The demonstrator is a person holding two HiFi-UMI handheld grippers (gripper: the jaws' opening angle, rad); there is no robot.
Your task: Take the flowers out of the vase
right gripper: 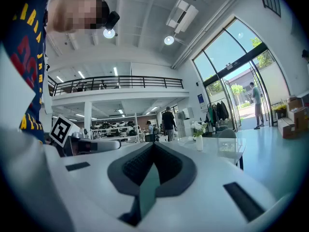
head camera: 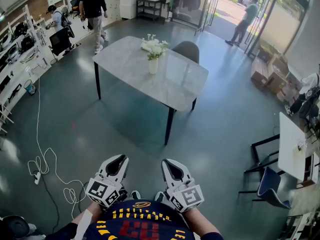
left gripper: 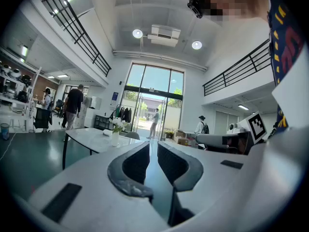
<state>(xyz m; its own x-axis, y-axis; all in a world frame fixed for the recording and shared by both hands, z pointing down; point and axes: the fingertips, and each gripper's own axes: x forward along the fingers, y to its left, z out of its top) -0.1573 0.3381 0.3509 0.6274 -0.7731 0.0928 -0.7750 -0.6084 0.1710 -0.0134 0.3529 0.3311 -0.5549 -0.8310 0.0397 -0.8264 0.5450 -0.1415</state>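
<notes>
Big open hall with a dark teal floor point(head camera: 125, 129), and out in the middle of it sits the surface point(head camera: 175, 84), a grey stone-look top on black legs. A grey chair point(head camera: 187, 50) is tucked in at its far side. Way past that, one person in black point(head camera: 94, 6) is over by the shelving at the upper left, and another person point(head camera: 246, 20) stands at the glass doors.

Down at the bottom edge, close to the wearer's chest, both tongs are held level and side by side, well apart from the surface. The left tongs point(head camera: 119, 159) are cracked open just a sliver, with floor showing through the narrow slot and nothing in there. The right tongs point(head camera: 169, 162) are pinched fully together at the tips, empty too. A white cable point(head camera: 45, 161) snakes over the floor at the left.

The white vase point(head camera: 153, 66) stands upright on the surface, toward its far edge and near the chair. The white flowers point(head camera: 154, 47) with green leaves are sitting in it, untouched.
</notes>
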